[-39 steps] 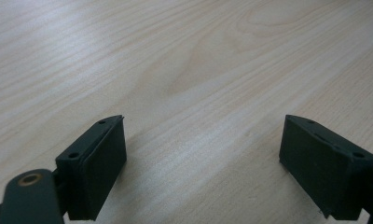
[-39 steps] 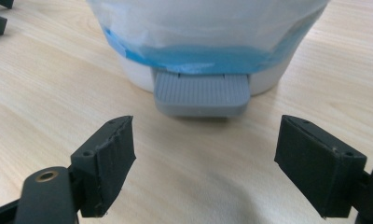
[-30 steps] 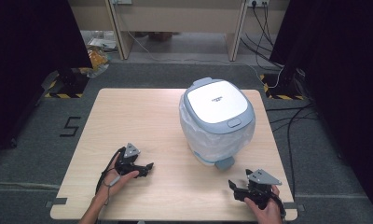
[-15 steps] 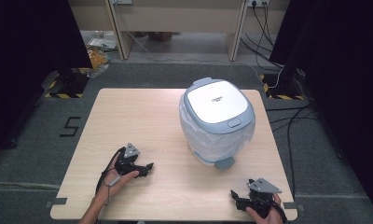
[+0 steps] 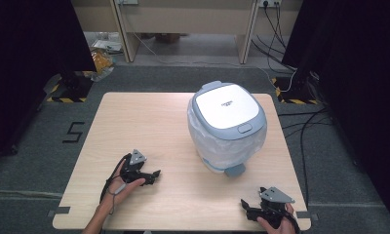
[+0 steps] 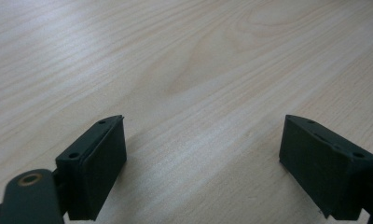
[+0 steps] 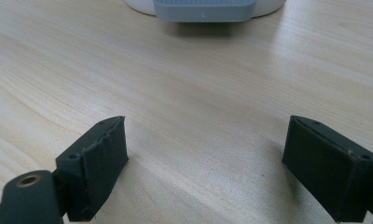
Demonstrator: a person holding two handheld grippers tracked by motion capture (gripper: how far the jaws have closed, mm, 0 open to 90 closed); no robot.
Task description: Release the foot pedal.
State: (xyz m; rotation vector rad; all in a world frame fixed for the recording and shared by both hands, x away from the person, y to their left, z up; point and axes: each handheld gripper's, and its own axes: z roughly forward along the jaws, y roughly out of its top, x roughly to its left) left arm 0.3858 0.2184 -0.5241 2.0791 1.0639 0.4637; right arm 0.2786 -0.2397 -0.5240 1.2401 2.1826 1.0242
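Left side of tabletop (image 5: pixel 134 122): left hand-held gripper (image 5: pixel 151 176) is seen resting low over bare wood, held by the person's left hand (image 5: pixel 121 184). In the left gripper view its jaws are spread wide with nothing between them; only wood grain is seen ahead. No shift from the earlier frames is noted for this hand.

Centre to right: a white pedal bin (image 5: pixel 227 127) with a grey lid (image 5: pixel 225 108) is seen standing upright on the tabletop, right of the middle. The lid is shut. A clear liner bag (image 5: pixel 217 141) is seen bunched around the bin's body. The grey foot pedal (image 5: pixel 234 170) juts from the base toward the person; in the right gripper view it is seen straight ahead, well apart from the jaws.

Right near edge: right hand-held gripper (image 5: pixel 246 208) is released, jaws wide, nothing held. Compared with a second ago it has been drawn back toward the near edge of the tabletop, away from the bin.

Reading: with both grippers released and clear of the bin, and the lid closed, no contact with the bin is being made. The withdrawal is judged either a reset or the run-up to an approach; a push on the pedal looks the likeliest next contact, since it faces the right gripper directly.
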